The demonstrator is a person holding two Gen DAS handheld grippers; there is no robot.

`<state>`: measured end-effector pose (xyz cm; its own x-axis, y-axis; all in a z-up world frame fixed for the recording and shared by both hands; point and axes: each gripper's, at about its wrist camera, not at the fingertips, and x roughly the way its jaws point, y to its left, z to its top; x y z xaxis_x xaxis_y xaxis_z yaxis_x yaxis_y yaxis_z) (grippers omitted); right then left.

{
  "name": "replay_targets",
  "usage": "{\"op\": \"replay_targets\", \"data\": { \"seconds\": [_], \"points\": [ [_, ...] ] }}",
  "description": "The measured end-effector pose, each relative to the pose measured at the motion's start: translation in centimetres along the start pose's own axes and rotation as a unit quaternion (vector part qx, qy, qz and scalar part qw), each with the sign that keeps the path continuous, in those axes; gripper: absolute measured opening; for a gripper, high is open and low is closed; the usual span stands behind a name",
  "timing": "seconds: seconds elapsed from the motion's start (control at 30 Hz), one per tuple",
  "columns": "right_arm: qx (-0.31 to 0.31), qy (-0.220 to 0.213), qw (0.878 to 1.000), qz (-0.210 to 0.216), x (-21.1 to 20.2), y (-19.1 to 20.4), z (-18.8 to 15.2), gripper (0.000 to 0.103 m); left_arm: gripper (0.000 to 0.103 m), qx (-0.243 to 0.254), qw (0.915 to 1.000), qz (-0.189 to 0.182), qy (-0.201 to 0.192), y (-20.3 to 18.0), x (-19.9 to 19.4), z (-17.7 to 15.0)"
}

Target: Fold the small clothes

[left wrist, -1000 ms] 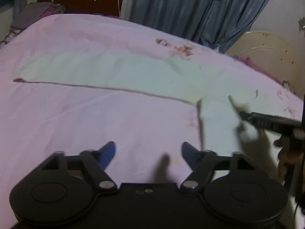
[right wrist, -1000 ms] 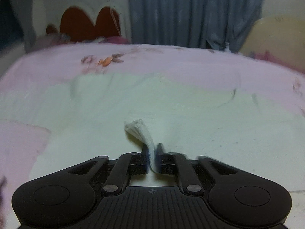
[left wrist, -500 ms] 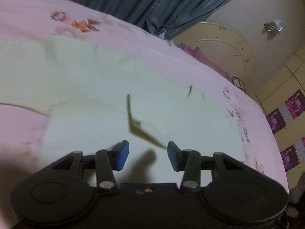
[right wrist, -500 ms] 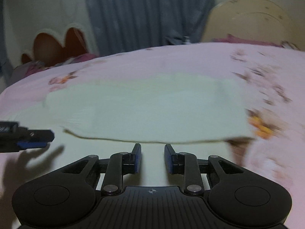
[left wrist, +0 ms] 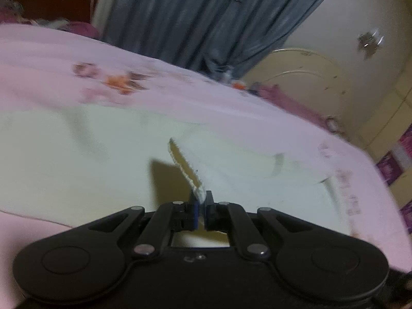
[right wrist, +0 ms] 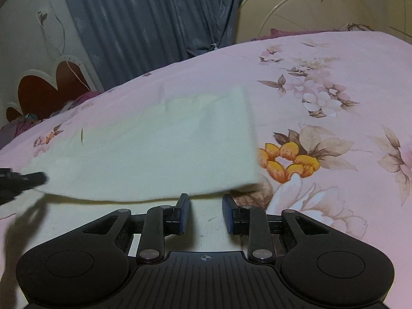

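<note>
Your left gripper (left wrist: 202,202) pinches the cloth (left wrist: 77,154) by its raised edge, likely to carry a fold across, while your right gripper (right wrist: 204,207) hangs part open and empty over the cloth's near edge on the pink bed (right wrist: 347,64).

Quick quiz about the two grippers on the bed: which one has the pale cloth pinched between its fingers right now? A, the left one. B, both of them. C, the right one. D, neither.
A: the left gripper is shut on a raised edge of the pale cloth, while the right gripper stands open with nothing between its fingers.
</note>
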<state>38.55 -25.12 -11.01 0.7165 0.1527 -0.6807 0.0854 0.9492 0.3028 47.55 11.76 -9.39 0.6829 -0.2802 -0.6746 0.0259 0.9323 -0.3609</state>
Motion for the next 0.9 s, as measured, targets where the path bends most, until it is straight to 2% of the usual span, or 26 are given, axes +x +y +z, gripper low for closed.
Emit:
{"op": "replay_targets", "data": {
  "seconds": [0.07, 0.13, 0.2, 0.33, 0.4, 0.5, 0.53, 0.57, 0.63, 0.7, 0.77, 0.8, 0.87, 0.9],
  "points": [
    [0.002, 0.003, 1.0, -0.012, 0.2, -0.4, 0.2, 0.028, 0.004, -0.02, 0.9997, 0.008, 0.015, 1.8, 0.4, -0.2],
    [0.008, 0.004, 1.0, -0.006, 0.3, -0.8, 0.3, 0.028, 0.004, -0.018, 0.9996, 0.004, 0.022, 2.1, 0.5, -0.5],
    [-0.003, 0.001, 1.0, -0.005, 0.2, -0.5, 0.5, 0.028, 0.004, -0.002, 0.9998, 0.008, 0.018, 1.5, 0.4, -0.8],
    [-0.034, -0.001, 0.999, -0.025, 0.8, 0.1, 0.9, 0.028, 0.004, -0.013, 0.9998, 0.013, -0.006, 1.5, -0.3, -0.8],
    [-0.045, 0.0, 0.998, -0.048, 1.0, 0.1, 0.9, 0.018, 0.004, 0.0, 0.9994, 0.031, -0.013, 1.4, -0.4, -0.9],
    [-0.051, 0.009, 0.997, -0.05, 0.5, -0.1, 0.9, 0.018, 0.005, 0.006, 0.9995, 0.03, 0.003, 1.9, 0.2, -1.3],
    [-0.053, -0.001, 0.997, -0.049, -0.3, -0.1, 1.0, 0.018, 0.011, 0.013, 0.9994, 0.032, 0.004, 1.9, 0.0, -1.3],
    [-0.055, -0.014, 0.997, -0.045, -1.2, -0.3, 1.1, 0.018, 0.022, 0.017, 0.9989, 0.044, -0.002, 1.8, -0.6, -1.2],
    [-0.056, -0.032, 0.997, -0.029, -2.6, -0.3, 1.5, 0.018, 0.033, 0.04, 0.9951, 0.078, -0.045, 1.4, -2.4, -1.3],
    [-0.068, -0.036, 0.997, -0.012, -2.6, 0.3, 2.0, 0.018, 0.033, 0.075, 0.9915, 0.077, -0.073, 0.0, -3.4, -1.3],
    [-0.073, -0.019, 0.997, -0.003, -1.1, 1.1, 2.4, 0.018, 0.04, 0.104, 0.9913, 0.053, -0.06, -1.7, -2.4, -1.3],
    [-0.072, -0.004, 0.997, -0.005, 0.2, 1.5, 2.6, 0.018, 0.042, 0.12, 0.9909, 0.046, -0.041, -2.6, -1.3, -1.4],
    [-0.084, 0.011, 0.996, -0.009, 2.2, 2.4, 2.5, 0.018, 0.042, 0.132, 0.9899, 0.051, -0.013, -3.1, 1.1, -1.6],
    [-0.09, 0.005, 0.996, -0.013, 2.9, 2.7, 2.7, 0.018, 0.041, 0.13, 0.9898, 0.057, -0.007, -2.8, 2.1, -1.4]
  ]
}}
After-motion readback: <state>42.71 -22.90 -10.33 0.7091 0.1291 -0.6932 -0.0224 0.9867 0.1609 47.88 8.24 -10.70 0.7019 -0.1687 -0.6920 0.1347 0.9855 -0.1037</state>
